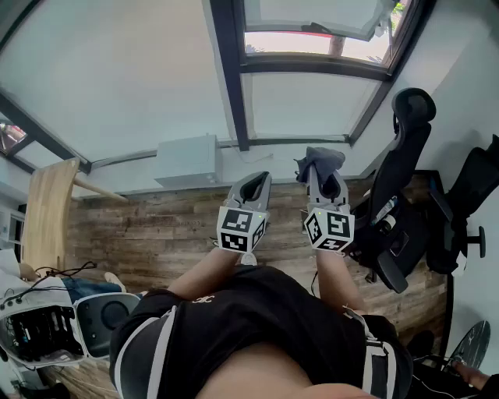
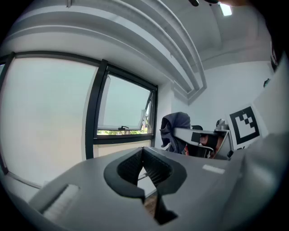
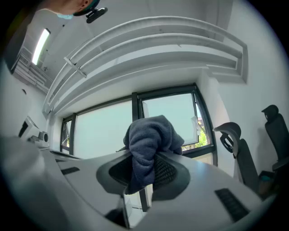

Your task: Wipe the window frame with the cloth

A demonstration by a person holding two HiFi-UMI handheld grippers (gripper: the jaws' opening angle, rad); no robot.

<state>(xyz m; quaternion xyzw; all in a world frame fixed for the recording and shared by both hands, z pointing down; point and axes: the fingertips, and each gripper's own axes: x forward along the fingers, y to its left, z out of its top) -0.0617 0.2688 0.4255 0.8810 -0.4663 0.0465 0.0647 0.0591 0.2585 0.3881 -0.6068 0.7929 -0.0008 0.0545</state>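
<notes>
Two wide frosted panes set in a dark window frame (image 1: pixel 234 78) fill the wall ahead of both grippers. The frame's upright bar rises just ahead of the left gripper, and a small top sash (image 1: pixel 312 23) stands tilted open above and ahead of the right one. Wood-plank floor (image 1: pixel 140 234) lies below both tools.

Off to the right gripper's right side stands a black office chair (image 1: pixel 401 171), with a second dark chair (image 1: pixel 475 195) farther out the same way. A white box-shaped unit (image 1: pixel 187 161) sits on the wall under the pane, ahead of the left gripper and to its left.

Side by side, the two grippers point at the wall, each with its marker cube nearest the person. The left gripper (image 1: pixel 257 178) has its ribbed pads brought together at the tips with nothing between them, as its own view (image 2: pixel 143 155) shows. The right gripper (image 1: pixel 323 178) is clamped on a dark blue-grey cloth (image 1: pixel 320 162). In the right gripper view the cloth (image 3: pixel 149 140) bunches up above the jaws and hangs down through them (image 3: pixel 143 159), with the frame's upright bar directly beyond it. Whether the cloth touches the frame cannot be told.
</notes>
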